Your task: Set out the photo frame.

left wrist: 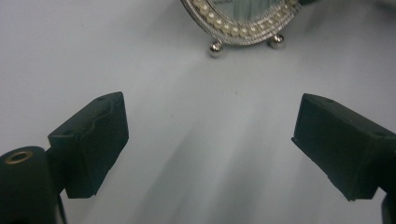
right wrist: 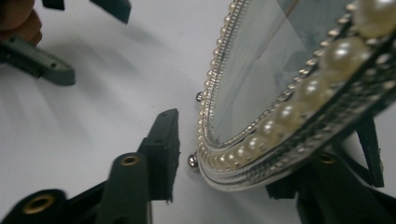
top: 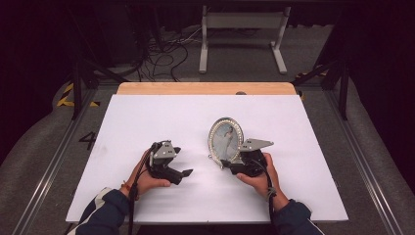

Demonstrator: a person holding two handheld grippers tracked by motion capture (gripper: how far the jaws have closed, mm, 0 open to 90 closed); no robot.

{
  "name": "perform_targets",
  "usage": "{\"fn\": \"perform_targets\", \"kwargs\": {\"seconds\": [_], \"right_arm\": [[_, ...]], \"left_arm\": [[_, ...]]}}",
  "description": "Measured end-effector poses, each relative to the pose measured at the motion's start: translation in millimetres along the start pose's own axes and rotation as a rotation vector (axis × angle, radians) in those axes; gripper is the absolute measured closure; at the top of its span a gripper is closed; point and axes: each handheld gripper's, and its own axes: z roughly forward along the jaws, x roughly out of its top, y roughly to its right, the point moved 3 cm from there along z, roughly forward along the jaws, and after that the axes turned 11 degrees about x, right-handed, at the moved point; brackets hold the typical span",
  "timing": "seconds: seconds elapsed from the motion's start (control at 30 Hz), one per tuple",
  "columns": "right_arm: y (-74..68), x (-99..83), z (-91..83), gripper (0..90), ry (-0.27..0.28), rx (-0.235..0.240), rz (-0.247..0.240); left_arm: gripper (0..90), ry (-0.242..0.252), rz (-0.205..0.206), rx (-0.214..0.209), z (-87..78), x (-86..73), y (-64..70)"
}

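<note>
Oval pearl-rimmed frame (top: 225, 139) — upright on the table (top: 147, 117), straddled by right gripper (top: 234, 165), not yet clamped; left gripper (top: 182, 174) released, apart.

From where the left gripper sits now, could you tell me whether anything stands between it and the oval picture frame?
Nothing visible does. The left gripper is open, and bare white table runs from its jaws to the oval picture frame. The right gripper is at the frame's far side.

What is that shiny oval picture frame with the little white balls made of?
The oval silver picture frame looks like polished metal, judging by its bright glints and ball feet. The cream beads look like pearls, probably imitation. The reflective front pane seems to be glass.
</note>
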Motion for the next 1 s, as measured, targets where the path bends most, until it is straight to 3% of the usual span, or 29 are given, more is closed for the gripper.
{"fn": "perform_targets", "kwargs": {"seconds": [0.13, 0.23, 0.3, 0.43, 0.53, 0.67, 0.77, 1.0], "right_arm": [[-11.7, -5.4, -4.3, 23.5, -0.018, -0.035, -0.061], [-15.7, -11.1, -11.3, 9.3, 0.010, -0.040, -0.066], [-16.9, -14.2, -14.9, 5.3, 0.010, -0.052, -0.084], [-17.6, -16.4, -18.3, 5.8, 0.032, -0.069, -0.082], [-18.0, -16.1, -19.0, 11.1, 0.054, -0.065, -0.078], [-20.8, -13.9, -22.8, 32.7, 0.080, -0.078, -0.092], [-21.5, -12.6, -25.9, 42.1, 0.106, -0.093, -0.079], [-18.0, -12.9, -29.7, 57.9, 0.129, -0.109, -0.040]], "left_arm": [[6.2, 0.003, -0.003, -0.009, 7.1, 7.9, -2.0], [5.1, 0.003, 0.018, -0.018, 10.2, 10.3, -1.0], [5.0, 0.003, 0.028, -0.025, 12.5, 13.3, -0.9], [6.1, 0.016, 0.036, -0.013, 17.1, 19.5, -2.7], [7.3, 0.025, 0.025, -0.013, 24.6, 26.5, -5.0], [16.9, 0.049, 0.026, 0.013, 34.2, 34.8, -6.6], [20.5, 0.069, -0.017, -0.017, 40.7, 41.0, -8.3], [30.0, 0.092, -0.030, -0.063, 52.7, 50.7, -3.0]]}}
